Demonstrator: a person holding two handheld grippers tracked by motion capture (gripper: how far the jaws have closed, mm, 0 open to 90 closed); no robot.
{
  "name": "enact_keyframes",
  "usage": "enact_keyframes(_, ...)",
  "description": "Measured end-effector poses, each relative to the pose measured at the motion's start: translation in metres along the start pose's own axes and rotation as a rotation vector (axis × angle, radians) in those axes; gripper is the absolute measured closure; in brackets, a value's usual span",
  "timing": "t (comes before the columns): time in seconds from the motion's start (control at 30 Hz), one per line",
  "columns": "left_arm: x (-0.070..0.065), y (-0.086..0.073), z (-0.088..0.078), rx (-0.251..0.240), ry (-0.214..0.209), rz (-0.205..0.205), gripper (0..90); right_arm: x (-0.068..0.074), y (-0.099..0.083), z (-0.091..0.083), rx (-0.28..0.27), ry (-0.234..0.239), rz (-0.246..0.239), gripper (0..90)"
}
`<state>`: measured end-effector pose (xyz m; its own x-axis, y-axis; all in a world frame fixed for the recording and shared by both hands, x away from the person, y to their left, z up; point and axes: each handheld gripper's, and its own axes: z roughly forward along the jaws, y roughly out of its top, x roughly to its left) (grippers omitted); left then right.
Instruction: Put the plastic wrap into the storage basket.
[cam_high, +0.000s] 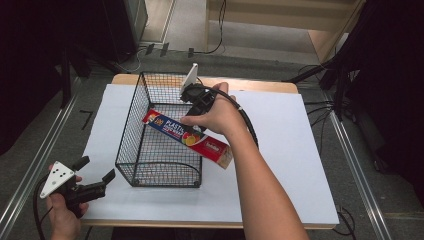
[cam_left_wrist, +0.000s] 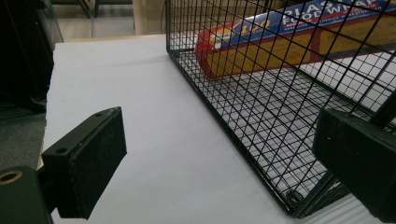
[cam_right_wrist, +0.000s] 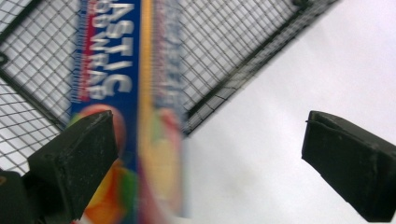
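I see the bench as a flat slab covered with a smooth white sheet, pale wood showing along its far edge. On it stands the wire basket, a black rectangular cage of fine square mesh with a thicker rod along the rim and an arched handle at the near end. The plastic wrap box is a long, narrow cardboard carton, glossy blue on top with a red end and a yellow side; it lies tilted across the basket's right rim, one end inside the basket and the other jutting out over the white sheet. I can read "PLASTIC FOOD WRAP" in white capitals and a fruit picture beside it; smaller print is too blurred. My right gripper hovers right over the box with its matte black, blocky pads spread wide, the carton passing beside one pad, no pad pressing on it. My left gripper sits at the basket's near left corner, pads wide apart, holding nothing.
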<state>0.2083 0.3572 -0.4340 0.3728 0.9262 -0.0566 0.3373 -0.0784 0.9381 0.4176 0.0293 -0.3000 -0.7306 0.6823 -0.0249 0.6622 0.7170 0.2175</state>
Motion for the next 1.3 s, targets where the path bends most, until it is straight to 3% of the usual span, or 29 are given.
enact_keyframes(0.13,0.000,0.000,0.000,0.009,0.001,0.006,3.5,-0.009,-0.006,-0.003,-0.015,0.008,0.027,4.8)
enact_keyframes(0.17,0.000,0.000,0.001,0.008,0.000,0.005,3.5,-0.014,-0.011,-0.004,-0.021,-0.019,0.031,5.1)
enact_keyframes(0.57,-0.001,0.000,0.002,0.012,-0.002,0.011,3.5,-0.039,-0.033,-0.003,-0.036,-0.028,0.087,5.8)
enact_keyframes(1.0,-0.001,0.000,0.002,0.010,0.001,0.010,3.5,-0.066,-0.073,0.021,-0.026,-0.022,0.149,6.9)
enact_keyframes(1.3,-0.001,0.000,0.002,0.014,0.003,0.011,3.5,-0.077,-0.099,0.032,-0.045,-0.027,0.178,7.3)
